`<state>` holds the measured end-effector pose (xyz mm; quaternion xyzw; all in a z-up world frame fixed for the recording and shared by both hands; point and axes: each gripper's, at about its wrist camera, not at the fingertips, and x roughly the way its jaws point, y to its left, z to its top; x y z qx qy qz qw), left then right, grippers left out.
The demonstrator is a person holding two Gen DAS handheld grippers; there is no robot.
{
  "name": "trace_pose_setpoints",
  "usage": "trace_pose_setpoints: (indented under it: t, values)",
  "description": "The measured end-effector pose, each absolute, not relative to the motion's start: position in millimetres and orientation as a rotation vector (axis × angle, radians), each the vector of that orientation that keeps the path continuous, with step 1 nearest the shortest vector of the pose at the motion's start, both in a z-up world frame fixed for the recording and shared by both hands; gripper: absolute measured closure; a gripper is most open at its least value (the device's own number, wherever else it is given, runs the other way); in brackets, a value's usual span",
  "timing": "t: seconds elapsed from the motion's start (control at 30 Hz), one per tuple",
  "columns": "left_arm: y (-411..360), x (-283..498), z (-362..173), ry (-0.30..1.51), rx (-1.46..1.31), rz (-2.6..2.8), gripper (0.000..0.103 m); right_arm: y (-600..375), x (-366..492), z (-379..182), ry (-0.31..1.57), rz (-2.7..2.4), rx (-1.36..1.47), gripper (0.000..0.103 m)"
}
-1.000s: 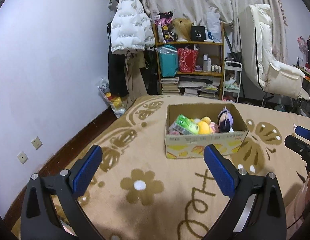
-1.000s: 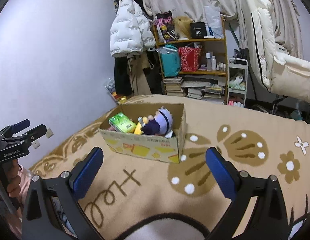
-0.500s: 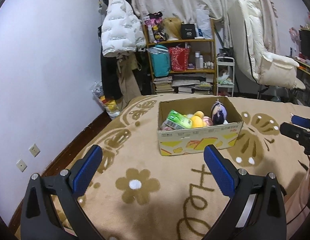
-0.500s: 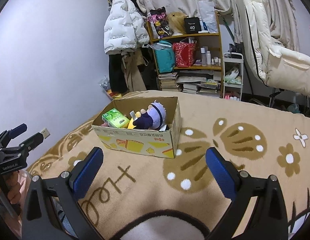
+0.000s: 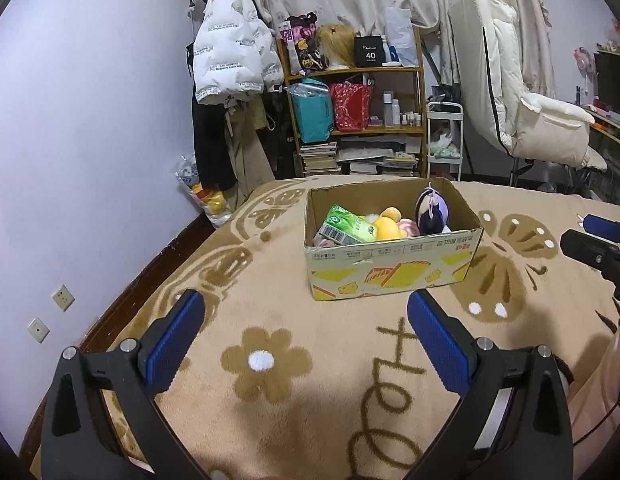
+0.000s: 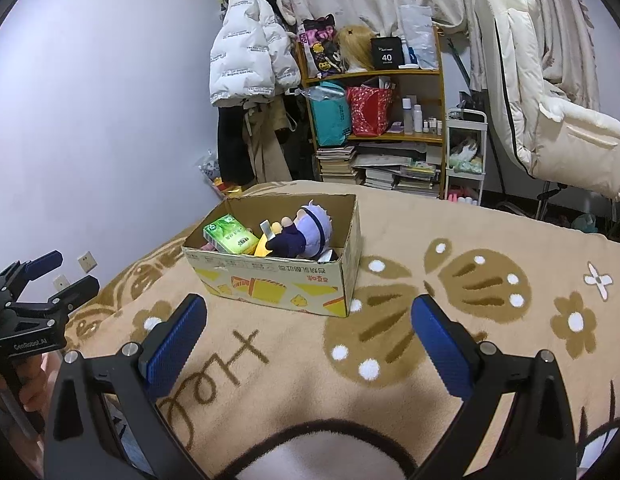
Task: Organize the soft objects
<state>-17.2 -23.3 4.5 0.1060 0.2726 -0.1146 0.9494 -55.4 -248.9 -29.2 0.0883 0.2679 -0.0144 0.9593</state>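
Big picture first: the tan blanket (image 5: 270,420) with its brown flowers and butterflies spreads out under me, and nothing soft lies loose on the stretch I can see. Sitting on it, ahead of both tools, is the cardboard box (image 5: 393,268), open-topped, yellow print on its near wall. Inside, packed close: a purple-haired plush doll (image 6: 310,230) leaning toward the right end, a yellow plush (image 5: 385,226) in the middle, a green tissue pack (image 5: 347,226) at the left, something pink tucked low that I can't make out.

Now my tools. Left gripper (image 5: 306,338), jaws spread wide, holding nothing, well short of the box. Right gripper (image 6: 308,340), same story: jaws wide apart, empty, hovering over the blanket near the box's corner.

My read: I'm between picks, either finished gathering or about to sort what's in the box. The next move calls for lowering one gripper over the rim, choosing one item and pinching it gently, since plush squashes and slips.
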Motion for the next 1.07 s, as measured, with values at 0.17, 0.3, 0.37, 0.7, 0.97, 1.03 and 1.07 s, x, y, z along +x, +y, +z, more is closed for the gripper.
trace_pose_setpoints:
  t: [0.17, 0.3, 0.37, 0.7, 0.97, 1.03, 1.07]
  values:
    - [-23.5, -16.6, 1.8, 0.558, 0.217, -0.233, 0.002, -248.1, -55.1, -29.2, 0.543, -0.032, 0.179, 0.000]
    - [-24.2, -16.7, -0.7, 0.560, 0.224, -0.228, 0.002, -248.9, -55.6, -28.9, 0.542, -0.031, 0.175, 0.000]
    - [-24.3, -16.8, -0.6, 0.560, 0.223, -0.226, 0.002, -248.9, -55.8, -28.9, 0.541, -0.030, 0.174, 0.000]
    - [-24.9, -17.1, -4.7, 0.568, 0.226, -0.218, 0.002, -250.4, -57.1, -28.0, 0.543, -0.031, 0.168, 0.000]
    - [-26.3, -17.3, -5.5, 0.573, 0.247, -0.200, 0.002, -256.9, -58.9, -27.2, 0.551, -0.022, 0.151, 0.000]
    - [-26.3, -17.4, -5.6, 0.572, 0.246, -0.202, 0.002, -257.2, -58.9, -27.1, 0.550, -0.024, 0.150, 0.000]
    - [-26.3, -17.5, -5.9, 0.572, 0.245, -0.202, 0.002, -256.6, -58.7, -27.2, 0.551, -0.023, 0.150, 0.000]
